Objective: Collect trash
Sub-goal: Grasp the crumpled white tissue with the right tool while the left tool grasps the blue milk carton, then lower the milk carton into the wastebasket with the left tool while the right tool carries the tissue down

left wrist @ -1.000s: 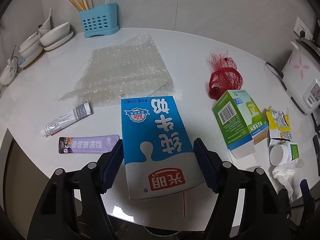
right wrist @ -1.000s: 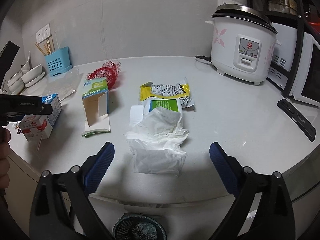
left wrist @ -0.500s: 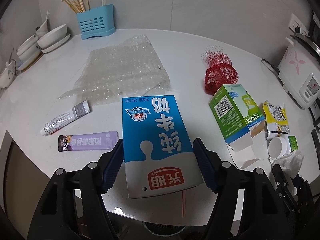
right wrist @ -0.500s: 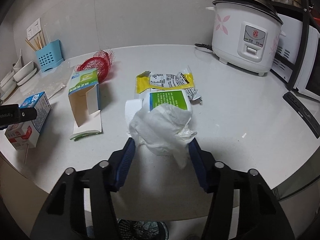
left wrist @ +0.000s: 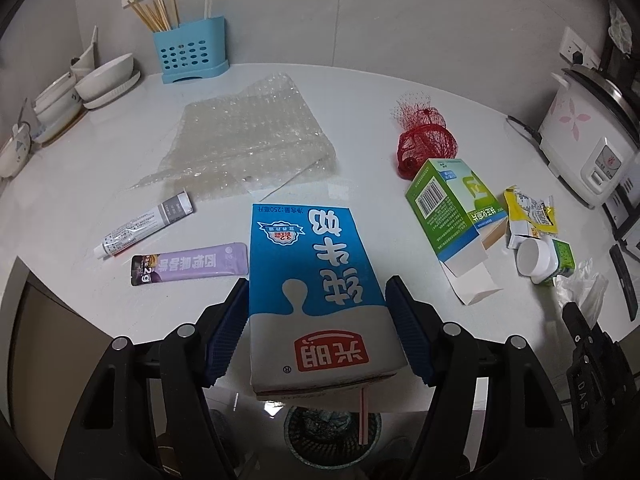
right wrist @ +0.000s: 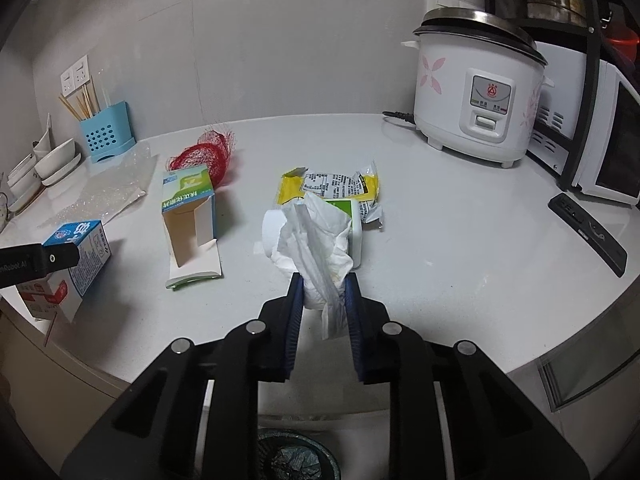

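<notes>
On the left, the left gripper (left wrist: 316, 332) is clamping the blue milk carton (left wrist: 316, 280) by its two long sides, its pads pressing the lower half. The carton's long axis is running straight out along the fingers, away from the camera, and its near end is hanging past the counter (left wrist: 120, 160) edge, a thin straw dangling from it. Directly below that near end, the dark waste bin (left wrist: 332, 432) is showing on the floor, so a release would probably turn on bringing the carton fully over the bin's mouth.

To the right of the carton, the green box (right wrist: 188, 204) is lying open on the counter, and beyond it the yellow wrapper (right wrist: 332, 184) and a small white tub (right wrist: 272, 228).

Further right again, the right gripper (right wrist: 322, 300) has just been closing and is now pinching the crumpled white tissue (right wrist: 316, 240) between its pads, the tissue rising upright in front of the tub. The bin (right wrist: 296, 456) is sitting below and just nearer than this gripper too, so both loads likely need only a short pull back from the carton's side of the counter.
</notes>
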Demonstrator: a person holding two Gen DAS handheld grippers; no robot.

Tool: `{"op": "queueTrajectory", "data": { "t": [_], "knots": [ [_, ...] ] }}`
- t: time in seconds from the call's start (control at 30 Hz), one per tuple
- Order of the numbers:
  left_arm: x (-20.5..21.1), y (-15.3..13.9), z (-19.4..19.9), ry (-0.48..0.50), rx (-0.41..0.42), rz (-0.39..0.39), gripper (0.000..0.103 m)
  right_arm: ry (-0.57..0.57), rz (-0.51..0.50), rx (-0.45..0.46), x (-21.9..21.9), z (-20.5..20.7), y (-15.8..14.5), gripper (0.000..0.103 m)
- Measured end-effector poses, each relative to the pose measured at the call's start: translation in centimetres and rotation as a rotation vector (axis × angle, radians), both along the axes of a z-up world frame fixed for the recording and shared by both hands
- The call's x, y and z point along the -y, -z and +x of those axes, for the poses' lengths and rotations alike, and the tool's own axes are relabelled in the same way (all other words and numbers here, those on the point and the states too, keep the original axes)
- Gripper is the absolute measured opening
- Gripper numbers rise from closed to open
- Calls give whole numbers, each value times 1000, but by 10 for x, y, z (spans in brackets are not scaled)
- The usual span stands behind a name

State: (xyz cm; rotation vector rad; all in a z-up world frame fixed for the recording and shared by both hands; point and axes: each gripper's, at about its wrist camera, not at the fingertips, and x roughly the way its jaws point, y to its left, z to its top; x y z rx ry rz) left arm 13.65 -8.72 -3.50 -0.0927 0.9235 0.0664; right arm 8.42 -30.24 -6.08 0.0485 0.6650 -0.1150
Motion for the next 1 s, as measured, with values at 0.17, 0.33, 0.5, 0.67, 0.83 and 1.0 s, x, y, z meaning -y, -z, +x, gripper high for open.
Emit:
{"op": "queueTrajectory", "data": {
  "t": [0.17, 0.33, 0.5, 0.67, 0.83, 1.0],
  "knots": [
    [-6, -10, -24, 17, 30, -18, 66, -13, -8, 47, -5, -26, -16, 20],
    [-13, -17, -51, 38, 51, -40, 64, -35, -12, 79, -14, -53, -26, 20],
    [-16, -19, -79, 79, 57, -62, 43, -61, -14, 98, -27, -77, -29, 20],
    [-17, -13, -93, 74, 70, -30, 41, -73, -20, 91, -38, -87, -23, 20],
    [-21, 7, -95, 75, 36, -41, 41, -84, -21, 72, -40, -95, -12, 20],
    [-22, 25, -107, 90, 42, -27, 41, -95, -15, 62, -39, -104, 5, 20]
  ]
}}
